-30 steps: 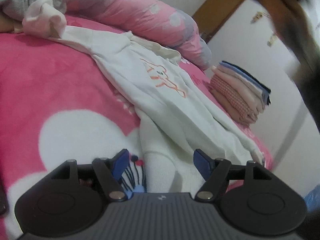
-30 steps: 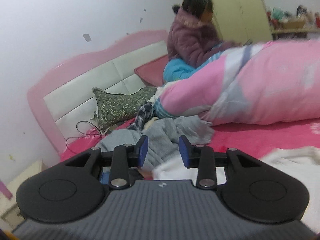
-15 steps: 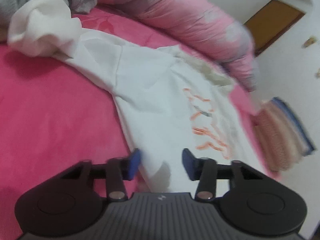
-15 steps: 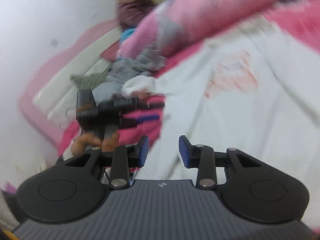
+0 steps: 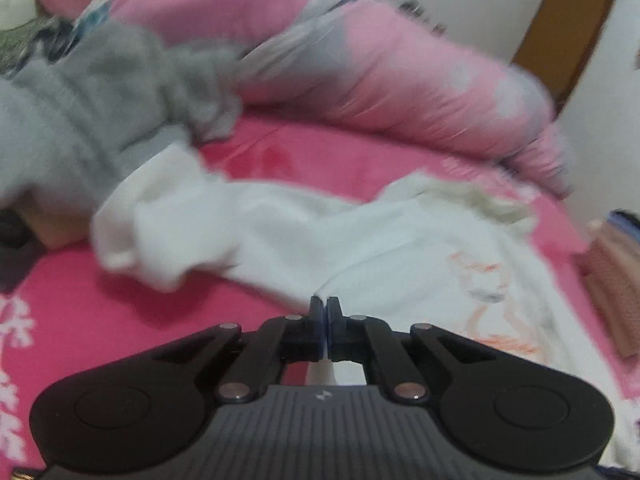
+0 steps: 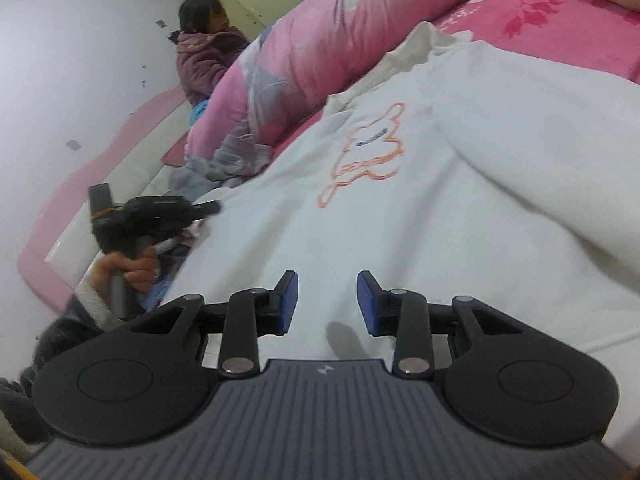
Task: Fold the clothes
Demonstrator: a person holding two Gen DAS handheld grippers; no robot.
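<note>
A white sweatshirt (image 5: 400, 248) with an orange outline print (image 6: 368, 152) lies spread on the pink bed cover (image 5: 120, 320). Its bunched sleeve (image 5: 160, 224) reaches left toward a grey garment. My left gripper (image 5: 325, 307) is shut on a fold at the sweatshirt's near edge, and white cloth shows between its fingers. In the right wrist view the left gripper (image 6: 208, 208) sits at the sweatshirt's left side, held by a hand (image 6: 132, 268). My right gripper (image 6: 327, 304) hovers low over the sweatshirt's body, open, with nothing pinched between its blue pads (image 6: 290, 300).
A crumpled grey garment (image 5: 80, 112) lies at the back left. A rolled pink duvet (image 5: 380, 72) runs along the far side. A stack of folded clothes (image 5: 616, 280) stands at the right edge. A person (image 6: 204, 52) sits near the pink headboard (image 6: 80, 200).
My left gripper's jaws have closed on the sweatshirt's edge as it moved toward the sleeve. My right gripper has dropped from facing the headboard to just over the sweatshirt.
</note>
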